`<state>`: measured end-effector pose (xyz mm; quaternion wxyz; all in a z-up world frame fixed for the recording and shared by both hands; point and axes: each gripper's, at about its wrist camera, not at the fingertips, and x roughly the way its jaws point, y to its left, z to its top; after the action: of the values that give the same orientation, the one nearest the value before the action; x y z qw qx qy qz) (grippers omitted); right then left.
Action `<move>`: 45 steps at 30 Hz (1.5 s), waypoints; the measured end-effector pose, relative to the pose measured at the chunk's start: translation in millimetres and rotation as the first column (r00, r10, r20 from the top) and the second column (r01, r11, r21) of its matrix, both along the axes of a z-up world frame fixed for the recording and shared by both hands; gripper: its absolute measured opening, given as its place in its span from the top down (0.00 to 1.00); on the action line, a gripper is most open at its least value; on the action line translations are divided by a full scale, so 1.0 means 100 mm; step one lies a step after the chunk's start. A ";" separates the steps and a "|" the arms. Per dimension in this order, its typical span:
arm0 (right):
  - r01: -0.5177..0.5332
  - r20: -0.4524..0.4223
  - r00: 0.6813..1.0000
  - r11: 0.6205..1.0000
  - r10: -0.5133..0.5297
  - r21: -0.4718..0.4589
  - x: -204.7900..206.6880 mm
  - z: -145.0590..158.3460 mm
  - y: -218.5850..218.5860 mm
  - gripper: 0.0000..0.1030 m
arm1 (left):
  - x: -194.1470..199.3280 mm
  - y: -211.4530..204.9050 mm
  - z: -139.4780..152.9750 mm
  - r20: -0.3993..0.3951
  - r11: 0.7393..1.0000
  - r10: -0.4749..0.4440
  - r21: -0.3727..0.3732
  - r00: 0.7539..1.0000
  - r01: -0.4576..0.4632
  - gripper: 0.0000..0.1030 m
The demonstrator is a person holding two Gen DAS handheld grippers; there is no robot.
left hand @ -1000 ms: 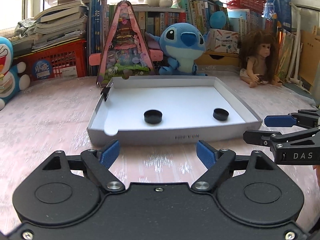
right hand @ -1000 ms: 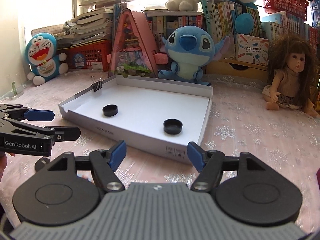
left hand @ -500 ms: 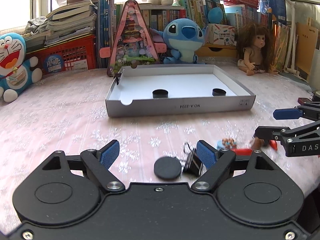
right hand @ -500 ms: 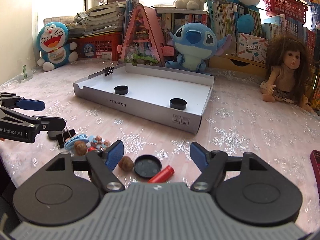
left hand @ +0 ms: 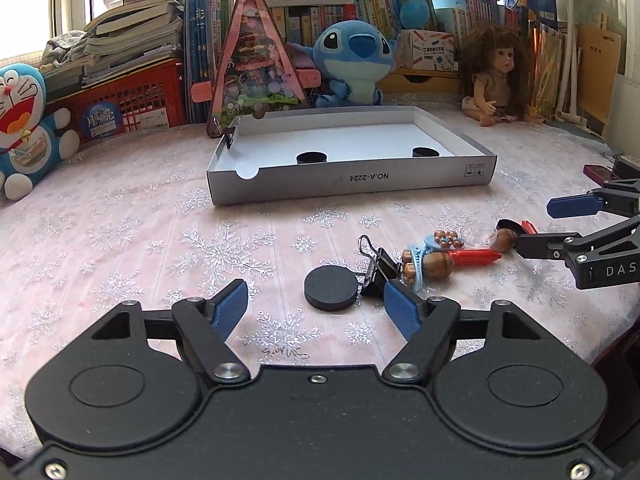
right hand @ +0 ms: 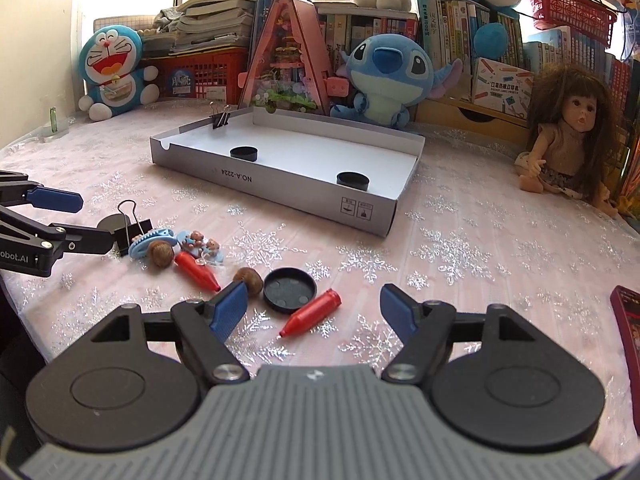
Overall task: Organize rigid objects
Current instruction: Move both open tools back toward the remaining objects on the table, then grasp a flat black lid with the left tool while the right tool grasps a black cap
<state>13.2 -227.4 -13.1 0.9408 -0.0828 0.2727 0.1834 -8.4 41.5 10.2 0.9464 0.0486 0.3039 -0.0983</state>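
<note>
My left gripper (left hand: 316,306) sits low over the tablecloth (left hand: 120,240), jaws closing, nothing pressed between them. Black disc (left hand: 331,290) lies just ahead; binder clip (left hand: 378,266) touches its right side. Two black caps sit in the white tray (left hand: 352,178).

Black cap (left hand: 331,290), red crayon (right hand: 311,312), pink snowflake-patterned tablecloth (left hand: 120,240), white tray (left hand: 352,178)

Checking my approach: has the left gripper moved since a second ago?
Yes. The left gripper backed away from the tray, which now sits farther up its view; its closing jaws straddle the black disc without touching it.
</note>
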 end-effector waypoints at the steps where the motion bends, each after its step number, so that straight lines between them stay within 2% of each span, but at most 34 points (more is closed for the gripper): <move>1: 0.000 -0.001 1.000 1.000 0.000 0.000 0.00 0.00 0.00 0.19 | 0.00 0.00 -0.01 -0.001 1.000 0.000 -0.002 1.000 0.000 0.32; 8: -0.011 0.003 1.000 1.000 0.011 -0.005 0.03 -0.02 0.05 0.19 | 0.04 0.01 -0.04 -0.006 1.000 0.003 0.004 1.000 -0.003 0.47; 21: -0.021 0.034 0.999 0.996 0.024 -0.082 0.12 -0.02 0.18 0.20 | 0.15 0.03 -0.08 0.001 0.999 0.039 0.007 0.999 -0.039 0.52; 31: -0.019 0.011 1.000 0.997 0.020 -0.075 0.19 -0.04 0.18 0.42 | 0.19 -0.01 -0.11 0.009 0.999 0.043 -0.006 0.999 -0.043 0.55; 34: -0.029 0.007 1.000 0.997 0.030 -0.073 0.18 -0.04 0.20 0.51 | 0.19 -0.02 -0.11 0.010 0.999 0.031 -0.017 0.999 -0.031 0.64; 35: -0.033 0.004 0.999 0.997 0.033 -0.070 0.18 -0.04 0.20 0.54 | 0.18 -0.03 -0.11 0.011 1.000 0.026 -0.018 1.000 -0.026 0.71; 37: -0.043 -0.007 0.999 0.997 0.042 -0.059 0.19 -0.04 0.20 0.62 | 0.18 -0.05 -0.11 0.015 1.000 0.025 -0.011 1.000 -0.025 0.71; 45: -0.033 -0.007 0.999 0.999 0.033 -0.038 0.20 0.01 0.19 0.64 | 0.19 -0.09 -0.08 0.025 1.000 0.020 0.000 0.999 -0.020 0.71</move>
<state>32.7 -208.8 -11.9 0.9350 -0.1044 0.2779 0.1939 10.5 32.9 2.2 0.9510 0.0470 0.2926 -0.0882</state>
